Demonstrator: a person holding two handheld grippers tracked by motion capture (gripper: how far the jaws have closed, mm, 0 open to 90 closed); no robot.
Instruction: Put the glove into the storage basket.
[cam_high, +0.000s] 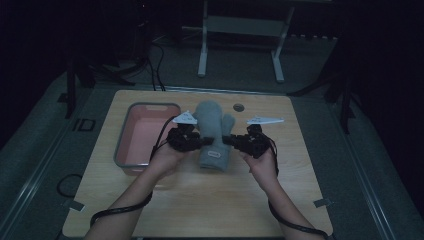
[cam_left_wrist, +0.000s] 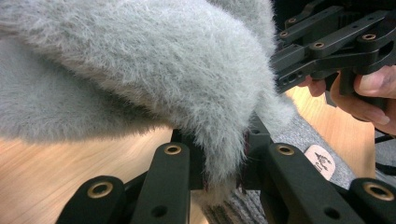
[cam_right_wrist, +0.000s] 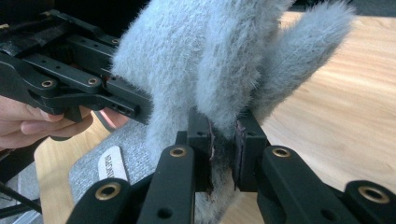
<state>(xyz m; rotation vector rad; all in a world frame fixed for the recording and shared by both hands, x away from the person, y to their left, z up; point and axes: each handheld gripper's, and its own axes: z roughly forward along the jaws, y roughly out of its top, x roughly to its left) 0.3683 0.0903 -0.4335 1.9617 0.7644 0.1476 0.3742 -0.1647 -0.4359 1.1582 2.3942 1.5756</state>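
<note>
Two grippers are held over a wooden table (cam_high: 200, 200), and a grey fuzzy mitten (cam_high: 214, 134) is pinched between them. The table is seen from above on a dark carpeted floor, with a white frame (cam_high: 240, 35) standing beyond its far edge. A pink bin (cam_high: 131, 150) with a grey rim sits on the table just left of the mitten. The mitten lies near the table's middle, fingers pointing away from the person and its ribbed cuff (cam_high: 214, 159) nearest, with a small pale label (cam_left_wrist: 321, 161) on the cuff. The left gripper (cam_high: 204, 142) is held in the left hand (cam_high: 165, 157) at the mitten's left edge; in the left gripper view its jaws are clamped narrowly on a fold of the fuzzy fabric, raised off the table. The right gripper (cam_high: 227, 141) is held in the right hand (cam_high: 264, 162) at the mitten's right edge, beside the thumb; in the right gripper view its jaws are likewise closed tight on a lifted fold of fabric. A small round hole (cam_high: 238, 107) is seen in the table behind the mitten.
</note>
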